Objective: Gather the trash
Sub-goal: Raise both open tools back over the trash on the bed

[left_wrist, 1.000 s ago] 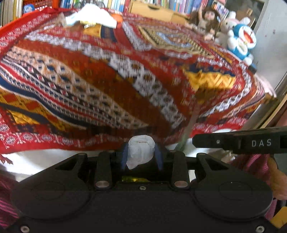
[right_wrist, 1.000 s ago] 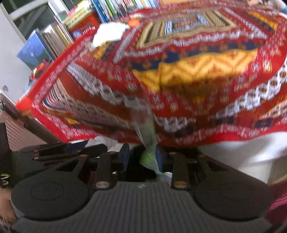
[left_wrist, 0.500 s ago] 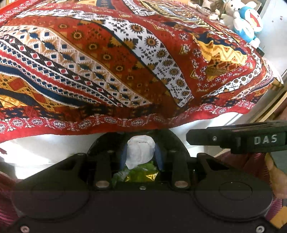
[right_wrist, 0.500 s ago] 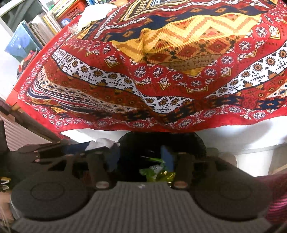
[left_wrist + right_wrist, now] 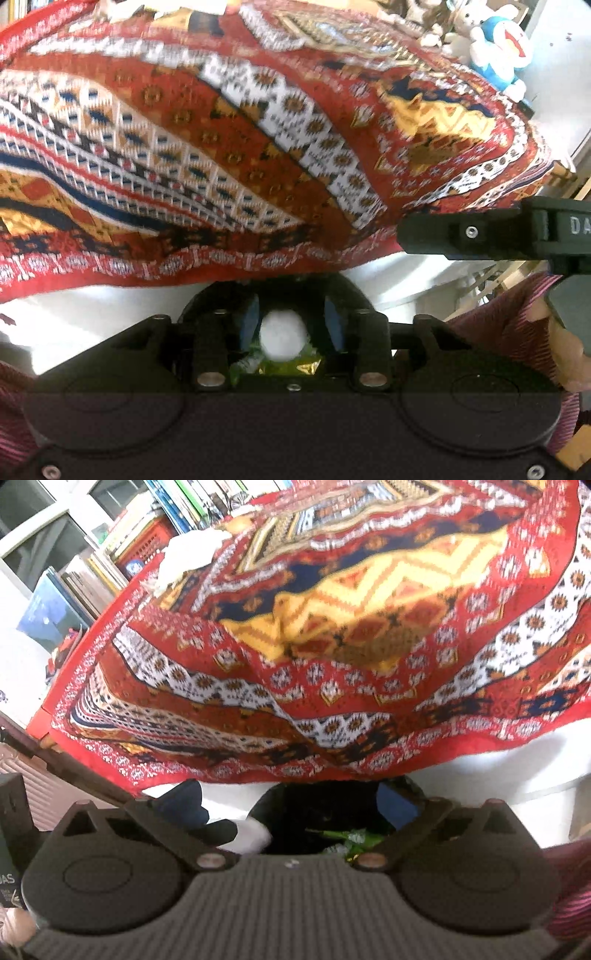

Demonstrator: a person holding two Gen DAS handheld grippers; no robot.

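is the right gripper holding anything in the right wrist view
No, the right gripper has its fingers spread wide with nothing between them, and the green wrapper lies below in the black bin.

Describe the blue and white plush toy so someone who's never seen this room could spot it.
Start at the big red patterned cloth covering the table. Follow it to its far right corner, where soft toys cluster against the wall. The blue and white plush toy is the outermost one, the only blue one, with a wide red mouth.

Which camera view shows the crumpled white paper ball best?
The left wrist view: the crumpled white paper ball sits centred between the open left hand-held gripper fingers. The right wrist view shows only a white edge behind the right hand-held gripper.
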